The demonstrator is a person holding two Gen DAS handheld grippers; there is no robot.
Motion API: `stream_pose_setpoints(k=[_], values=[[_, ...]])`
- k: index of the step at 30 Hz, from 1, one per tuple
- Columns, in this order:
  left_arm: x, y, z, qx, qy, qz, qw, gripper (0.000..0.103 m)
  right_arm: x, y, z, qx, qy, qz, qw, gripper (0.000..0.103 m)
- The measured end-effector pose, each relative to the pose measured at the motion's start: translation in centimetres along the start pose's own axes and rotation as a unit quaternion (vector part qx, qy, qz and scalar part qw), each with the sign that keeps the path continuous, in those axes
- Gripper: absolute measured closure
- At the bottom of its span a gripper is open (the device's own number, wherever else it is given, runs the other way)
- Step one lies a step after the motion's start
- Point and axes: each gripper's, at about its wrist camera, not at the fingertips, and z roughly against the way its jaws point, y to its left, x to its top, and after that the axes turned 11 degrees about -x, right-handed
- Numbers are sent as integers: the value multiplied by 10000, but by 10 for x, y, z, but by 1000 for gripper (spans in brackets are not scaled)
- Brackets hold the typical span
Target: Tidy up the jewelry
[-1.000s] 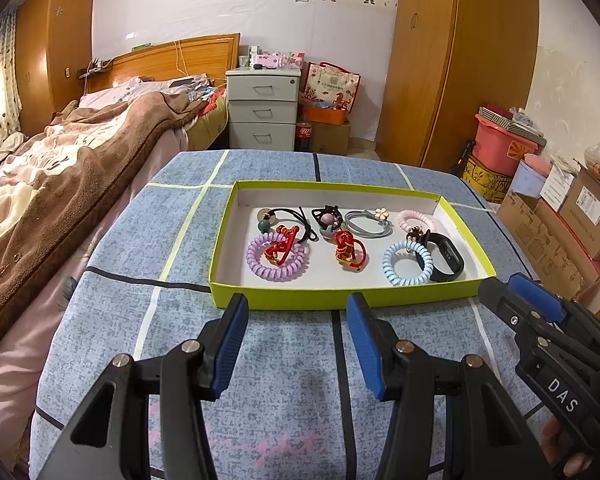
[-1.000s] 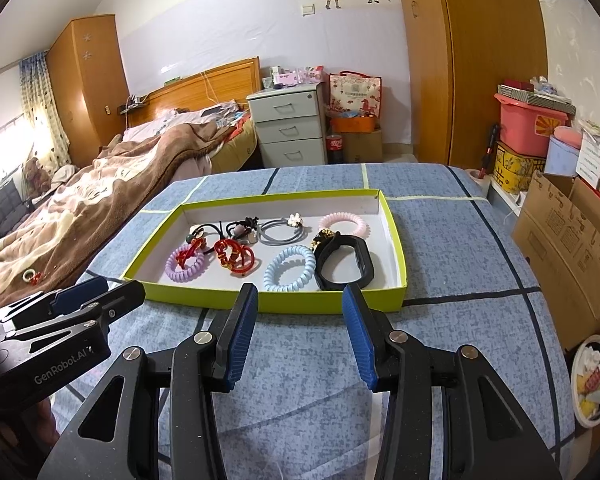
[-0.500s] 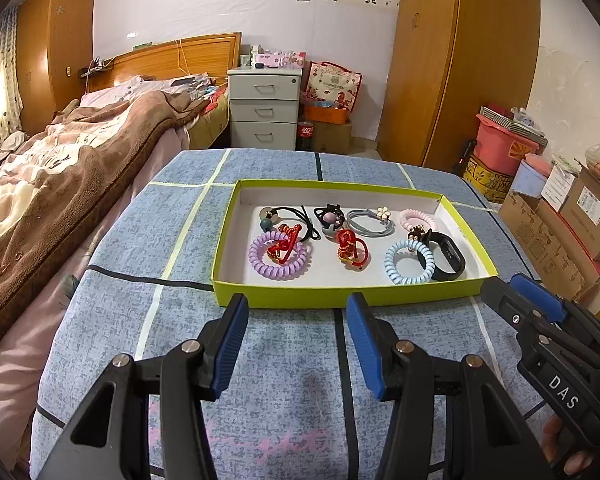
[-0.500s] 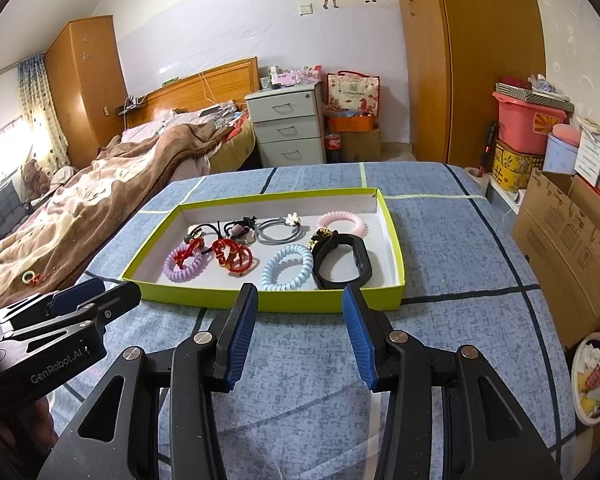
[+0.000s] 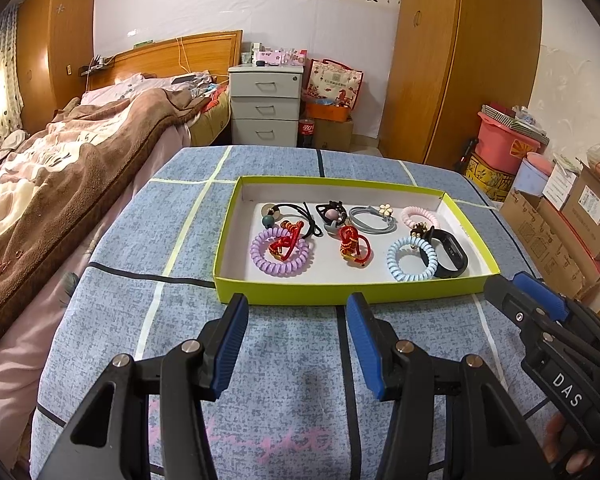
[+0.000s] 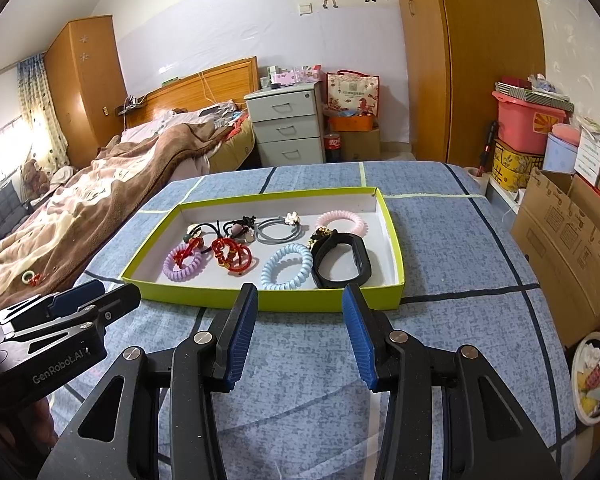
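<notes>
Both grippers hover in front of the tray, fingers apart and empty; all the jewelry lies inside the tray.

Left gripper [image 5: 294, 338] and right gripper [image 6: 298, 330] sit low in frame over the blue checked surface [image 5: 140, 308], short of the green tray [image 5: 340, 294] at centre. Scene fits sorting either about to start or just done, can't tell which. Risks if reaching in: red knot bracelet [image 5: 284, 242] lies tangled on the purple coil tie [image 5: 280, 254], so grabbing one likely drags the other. Black band [image 5: 446, 248] overlaps the blue coil tie [image 5: 412, 258], same problem. Grey tie [image 5: 370, 220], pink coil tie [image 5: 418, 216] and second red bracelet [image 5: 354, 244] are crowded, so wide fingers may catch two. The low tray wall looks light and a finger bump could shove it.
</notes>
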Motion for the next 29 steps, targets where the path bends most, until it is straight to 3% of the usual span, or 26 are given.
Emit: stream_pose_setpoints(k=[29], values=[[-2, 0, 2, 64, -21, -24, 10000, 50, -2, 3, 0, -15, 42, -4, 10000, 58]])
